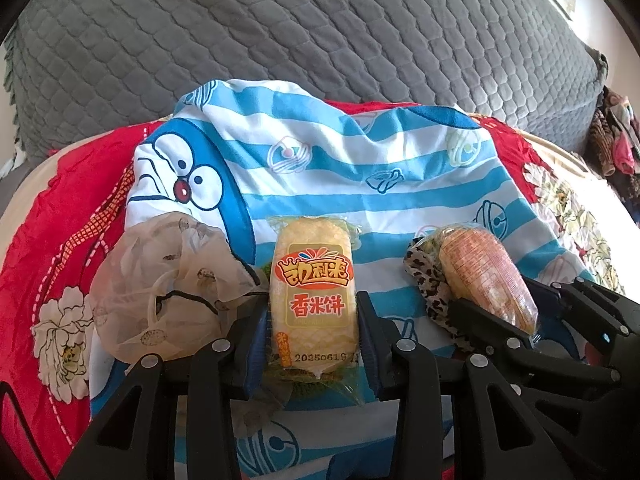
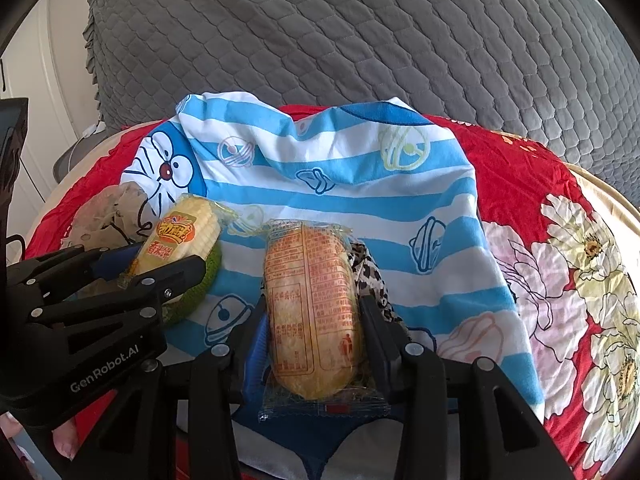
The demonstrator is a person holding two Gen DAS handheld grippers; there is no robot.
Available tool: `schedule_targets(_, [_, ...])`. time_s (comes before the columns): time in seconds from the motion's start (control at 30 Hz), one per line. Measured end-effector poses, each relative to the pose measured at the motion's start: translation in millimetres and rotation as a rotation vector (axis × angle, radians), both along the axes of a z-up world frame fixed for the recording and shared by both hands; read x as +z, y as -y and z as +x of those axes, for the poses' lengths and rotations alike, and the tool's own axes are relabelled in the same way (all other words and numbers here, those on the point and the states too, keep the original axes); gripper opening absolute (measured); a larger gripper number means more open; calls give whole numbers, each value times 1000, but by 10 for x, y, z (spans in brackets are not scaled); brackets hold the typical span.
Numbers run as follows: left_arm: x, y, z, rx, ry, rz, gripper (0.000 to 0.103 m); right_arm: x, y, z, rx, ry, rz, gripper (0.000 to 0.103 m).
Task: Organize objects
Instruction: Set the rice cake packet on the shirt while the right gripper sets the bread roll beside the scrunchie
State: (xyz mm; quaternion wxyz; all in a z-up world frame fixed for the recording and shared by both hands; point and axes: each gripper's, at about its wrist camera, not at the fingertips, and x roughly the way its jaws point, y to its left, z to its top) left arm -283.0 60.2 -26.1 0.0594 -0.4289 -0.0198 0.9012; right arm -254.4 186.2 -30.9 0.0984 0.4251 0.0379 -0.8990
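Left gripper (image 1: 313, 316) pinches front-labelled rice cracker pack (image 1: 312, 292); right gripper (image 2: 314, 320) pinches second pack (image 2: 312, 312). Sheer pouch (image 1: 160, 292) beside left; leopard fabric (image 2: 370, 276) against right.

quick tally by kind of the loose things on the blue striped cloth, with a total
Rice cracker packs: 2, the front-label pack and the back-label pack
Hair ties: 3, the sheer beige scrunchie, the leopard-print scrunchie and the green knitted band
Total: 5
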Motion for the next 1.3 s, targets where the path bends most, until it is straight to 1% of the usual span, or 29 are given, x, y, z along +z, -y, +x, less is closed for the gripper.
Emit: schedule_targets(1.3, [20,35,26,15,-4,15,43,-14,-19,-5,-2,2,-4,44])
